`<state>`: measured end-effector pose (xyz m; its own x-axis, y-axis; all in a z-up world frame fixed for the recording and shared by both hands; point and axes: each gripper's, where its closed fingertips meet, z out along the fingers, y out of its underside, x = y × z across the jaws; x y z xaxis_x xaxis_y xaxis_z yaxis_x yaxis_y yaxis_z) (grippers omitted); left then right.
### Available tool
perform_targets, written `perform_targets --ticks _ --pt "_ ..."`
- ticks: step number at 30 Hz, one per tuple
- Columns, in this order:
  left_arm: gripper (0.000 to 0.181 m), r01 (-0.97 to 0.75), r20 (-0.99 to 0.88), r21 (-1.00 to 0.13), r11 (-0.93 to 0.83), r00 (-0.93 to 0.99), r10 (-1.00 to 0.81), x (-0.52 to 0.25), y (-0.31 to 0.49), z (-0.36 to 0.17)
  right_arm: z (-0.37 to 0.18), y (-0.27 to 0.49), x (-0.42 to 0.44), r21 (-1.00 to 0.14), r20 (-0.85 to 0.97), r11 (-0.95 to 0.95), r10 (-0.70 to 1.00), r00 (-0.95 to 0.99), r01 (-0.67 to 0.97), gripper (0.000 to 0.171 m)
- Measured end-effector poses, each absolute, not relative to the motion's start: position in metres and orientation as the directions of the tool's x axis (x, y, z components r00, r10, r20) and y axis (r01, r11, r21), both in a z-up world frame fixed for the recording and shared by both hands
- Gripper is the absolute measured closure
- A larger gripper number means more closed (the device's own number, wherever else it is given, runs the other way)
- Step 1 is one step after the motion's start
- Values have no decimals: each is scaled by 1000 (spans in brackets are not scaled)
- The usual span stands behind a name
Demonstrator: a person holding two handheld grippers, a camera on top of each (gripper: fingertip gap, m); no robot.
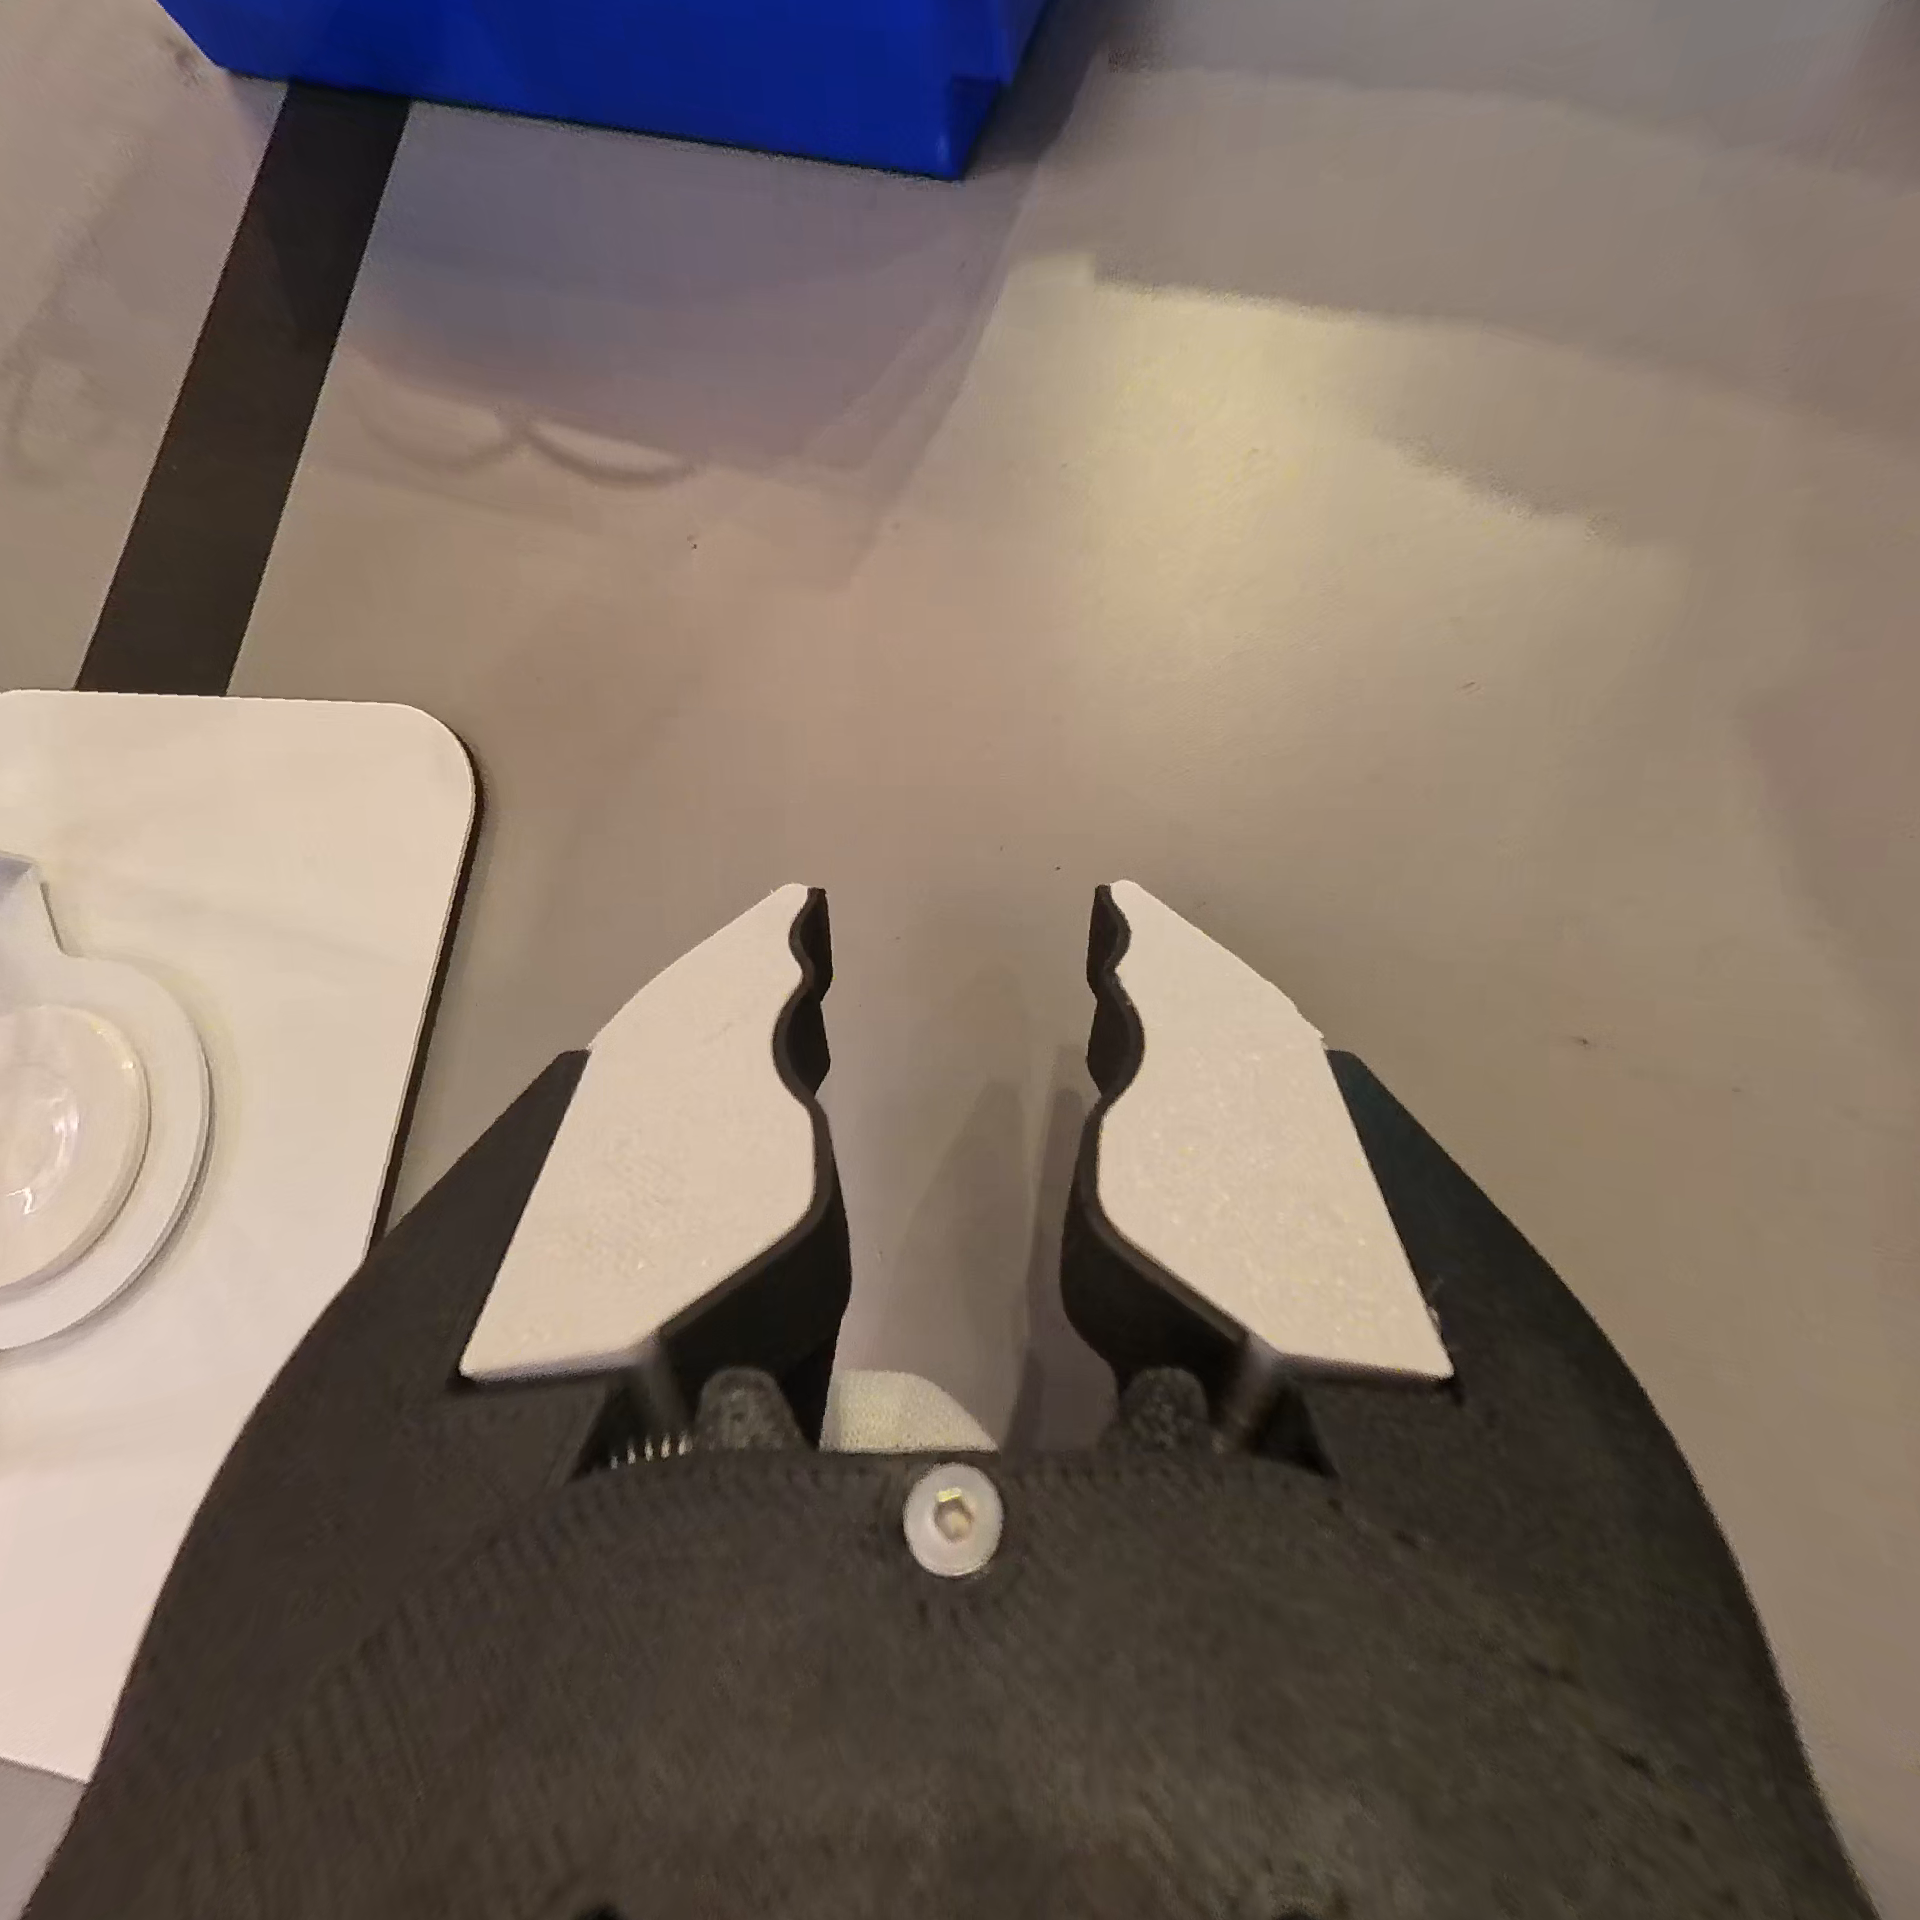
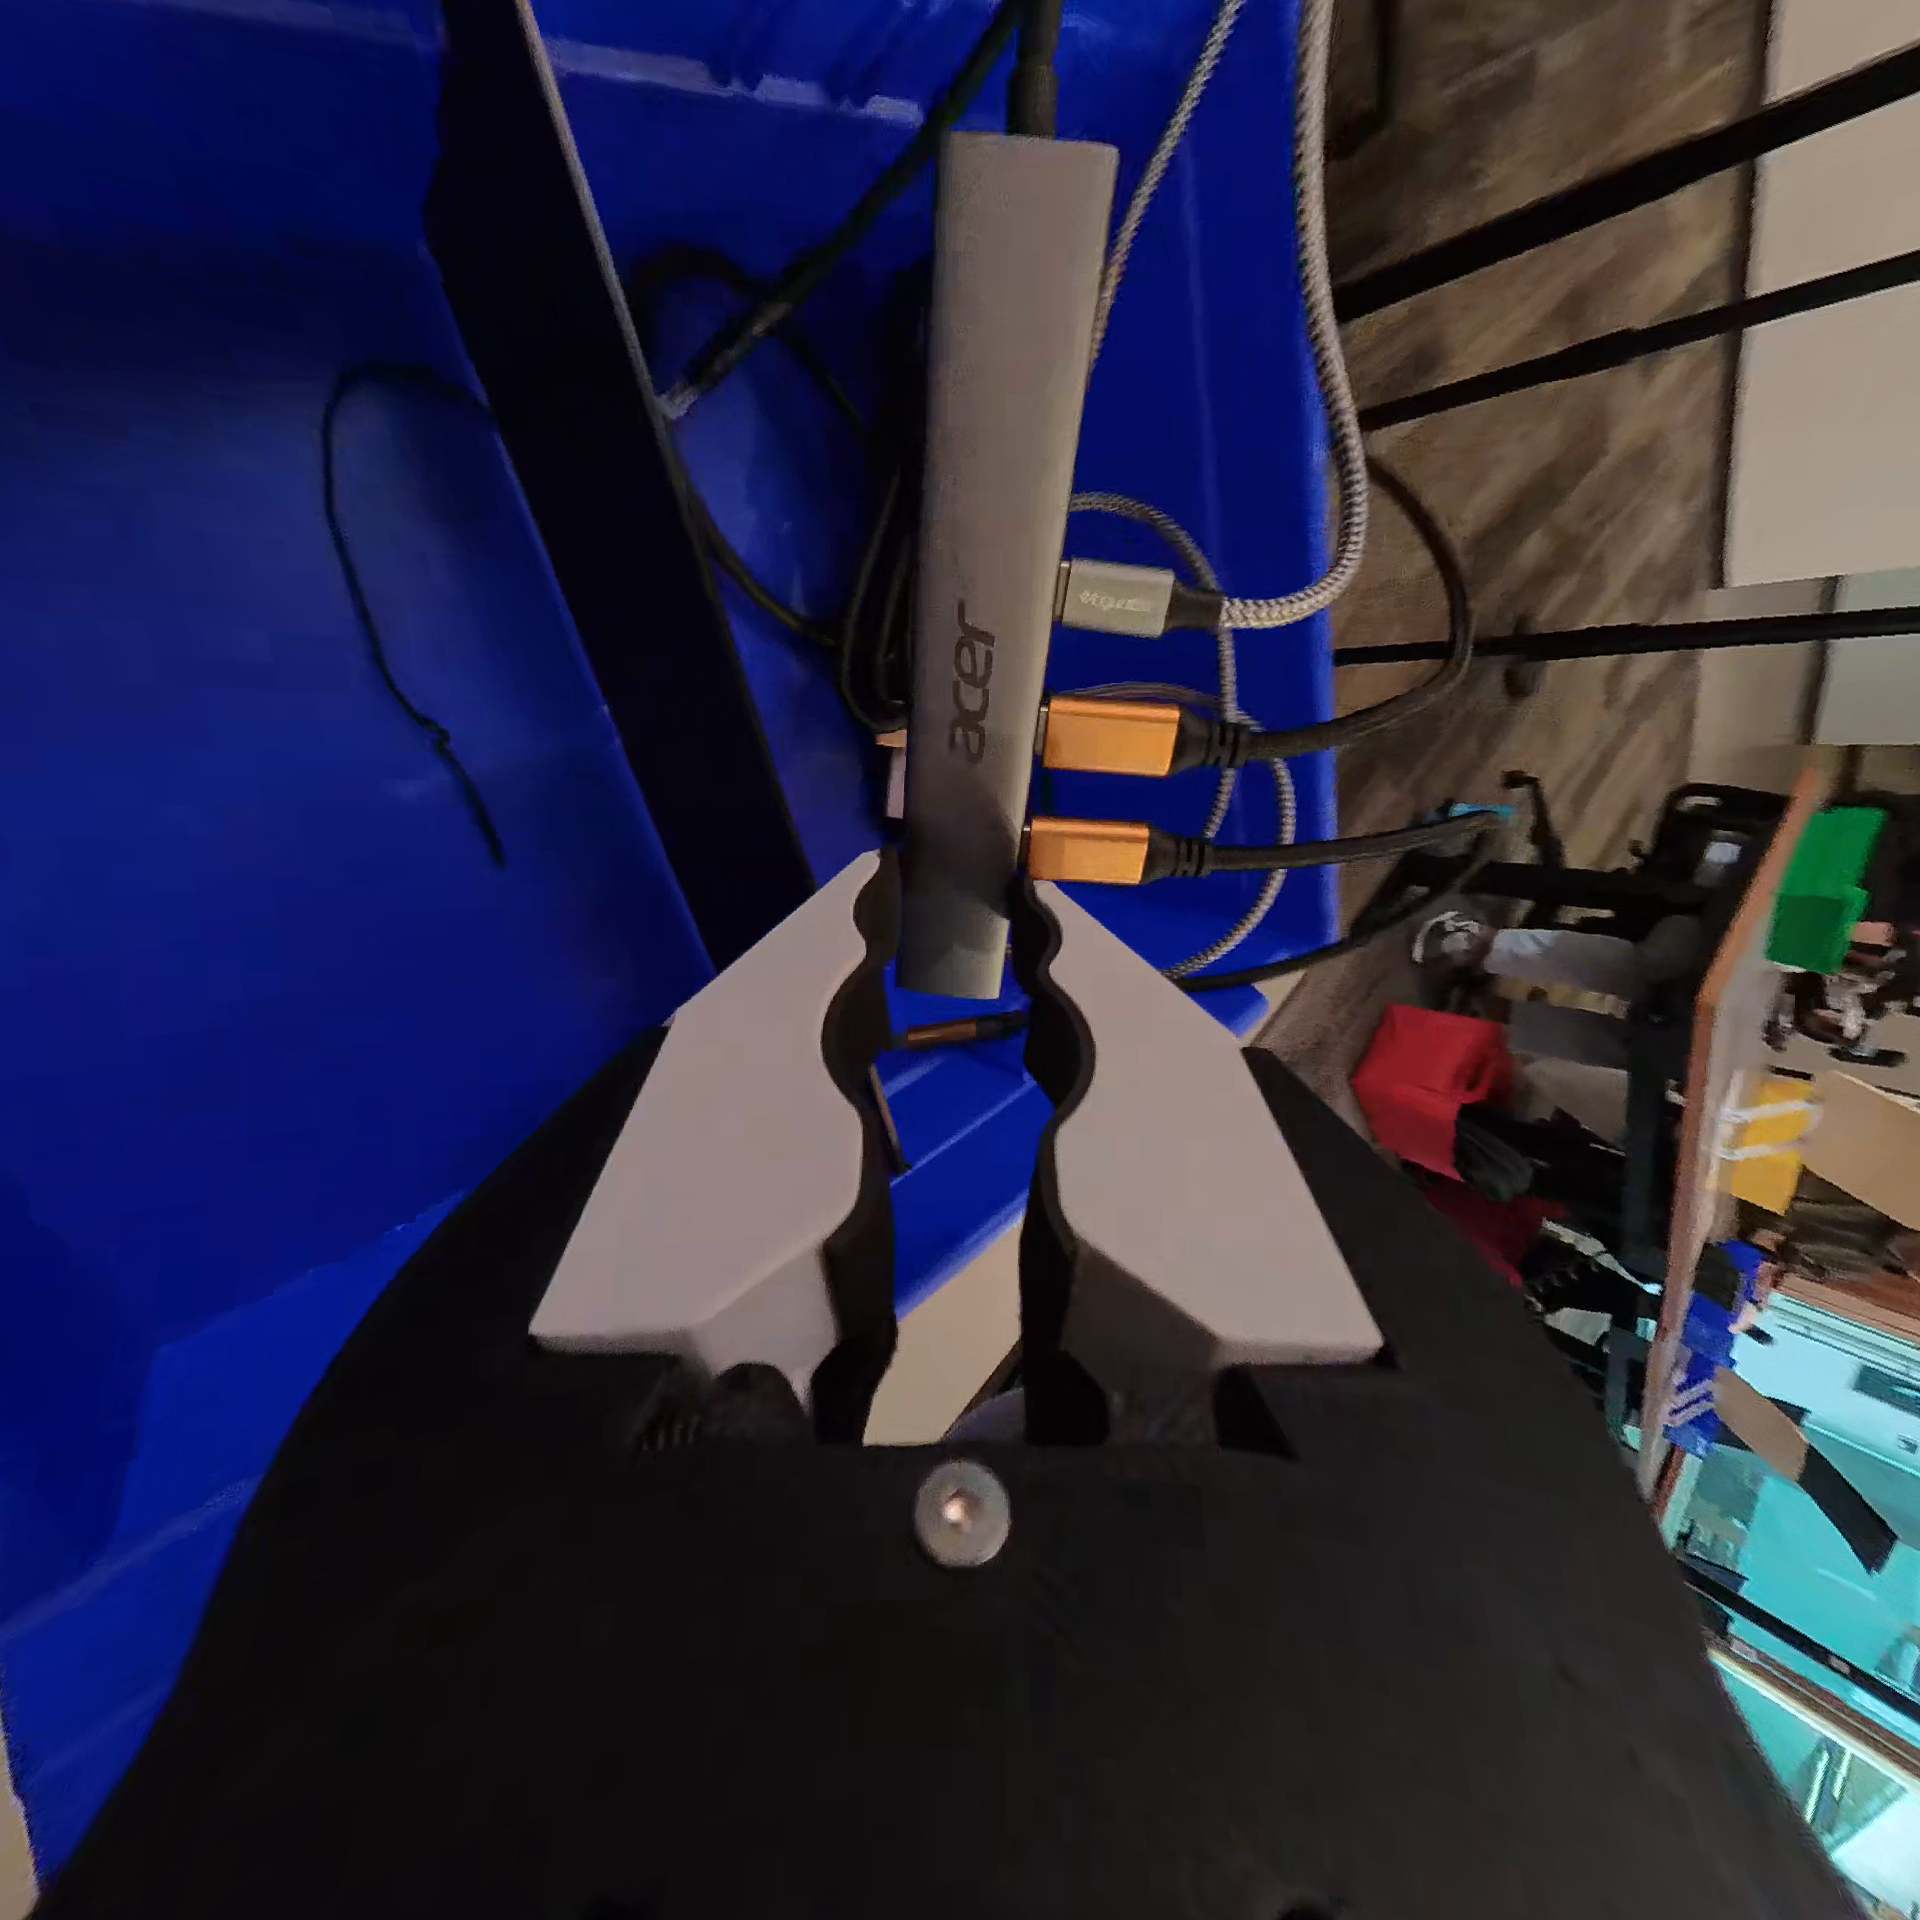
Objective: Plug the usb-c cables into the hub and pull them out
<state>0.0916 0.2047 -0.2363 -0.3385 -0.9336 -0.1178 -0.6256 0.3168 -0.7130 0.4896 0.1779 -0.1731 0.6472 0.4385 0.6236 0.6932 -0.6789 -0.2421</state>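
Fingers of the right gripper (image 2: 954, 883) clamp the near end of a slim grey metal hub (image 2: 987, 582), which stands lengthwise away from the camera above a blue plastic bin (image 2: 260, 727). Three plugs sit in the hub's right edge: a grey-shelled connector on a grey braided cable (image 2: 1117, 597) farthest from the gripper, then two orange-shelled connectors on black cables, the middle one (image 2: 1112, 736) and the nearest one (image 2: 1086, 850), the last just beside the gripper's right fingertip. A black lead (image 2: 1034, 62) leaves the hub's far end. Loose black cables (image 2: 727, 343) lie in the bin behind it.

In the left wrist view, the left gripper (image 1: 961, 935) hangs over a grey tabletop (image 1: 1247, 623) with its jaws parted and nothing between them. A white rounded-corner board (image 1: 312, 883) lies to its left, and a corner of the blue bin shows at the top edge.
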Motion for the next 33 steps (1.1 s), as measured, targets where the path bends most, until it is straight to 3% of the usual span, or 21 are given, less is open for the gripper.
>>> perform_targets --ticks 10,15,20,22,25,30,33 --pt "134 -637 -115 -703 317 -338 -934 90 207 -240 -205 185 496 -88 338 -748 598 727 657 151" --pt "134 -646 -112 -695 316 -337 -935 89 208 -244 -223 181 494 -20 117 -814 574 810 580 151" --pt "134 -655 -108 -687 314 -336 -936 88 209 -247 -245 176 497 135 16 -796 597 802 590 153" --pt "134 -657 -105 -686 312 -335 -936 88 209 -249 -247 171 489 169 -60 -776 607 793 607 171" --pt "134 -663 -102 -679 314 -338 -936 88 209 -252 -254 174 488 177 -77 -783 594 801 597 169" --pt "134 -665 -94 -682 304 -333 -938 87 211 -252 -238 164 506 226 25 -805 567 823 548 153" --pt "133 -667 -93 -679 307 -337 -937 87 210 -253 -212 164 506 162 95 -832 548 831 530 148"
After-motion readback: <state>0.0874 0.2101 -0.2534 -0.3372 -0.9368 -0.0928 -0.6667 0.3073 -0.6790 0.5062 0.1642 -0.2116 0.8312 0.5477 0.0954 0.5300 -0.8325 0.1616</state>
